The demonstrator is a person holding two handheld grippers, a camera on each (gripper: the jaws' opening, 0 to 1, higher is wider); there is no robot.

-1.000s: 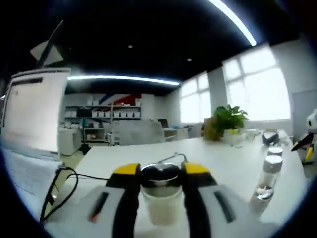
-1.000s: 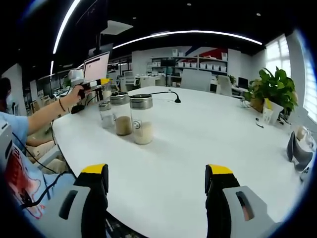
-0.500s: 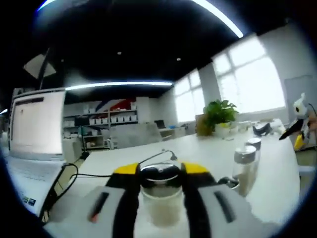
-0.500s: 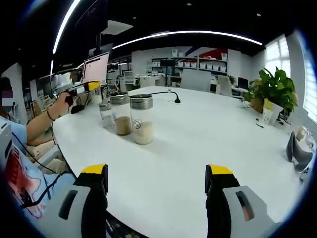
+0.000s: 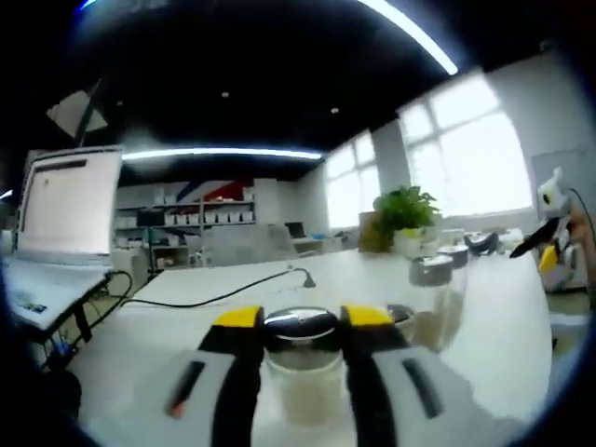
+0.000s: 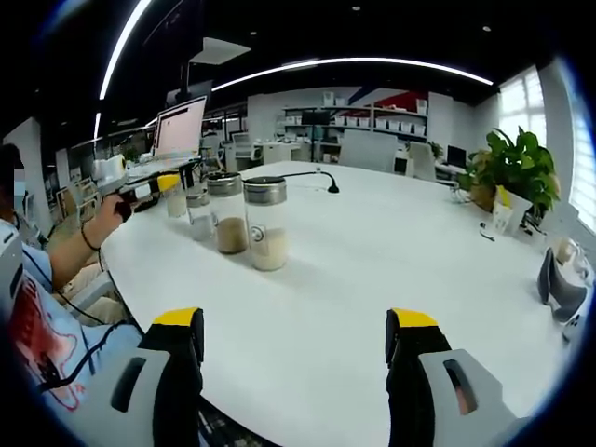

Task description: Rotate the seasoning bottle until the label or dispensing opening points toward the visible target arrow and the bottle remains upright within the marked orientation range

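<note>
Jaws of the left gripper (image 5: 300,346) rise from the bottom centre of the left gripper view and pinch a seasoning bottle (image 5: 300,372) between their yellow tips, one on each side just under its dark metal cap; the bottle stands upright in the grip with pale contents in its lower part. Right of it, a second capped jar (image 5: 431,303) stands on the white table (image 5: 186,317), blurred, so its contents are hard to make out. A black cable (image 5: 205,296) runs across the table toward an open laptop (image 5: 60,233) at the left of the frame, and a potted plant (image 5: 402,216) sits at centre right near bright windows.

In the right gripper view, the right gripper (image 6: 295,349) sits at the bottom edge with its jaws spread wide, nothing between them, over the near edge of the table (image 6: 391,251). At upper left of that frame stand three lidded jars (image 6: 233,220) in a row, the nearest holding pale grains, the next brownish ones. Just left of them the left gripper (image 6: 154,184) is held in a hand (image 6: 114,207), with a small bottle (image 6: 174,198) at its tip. A plant (image 6: 510,168) stands at the right.
</note>
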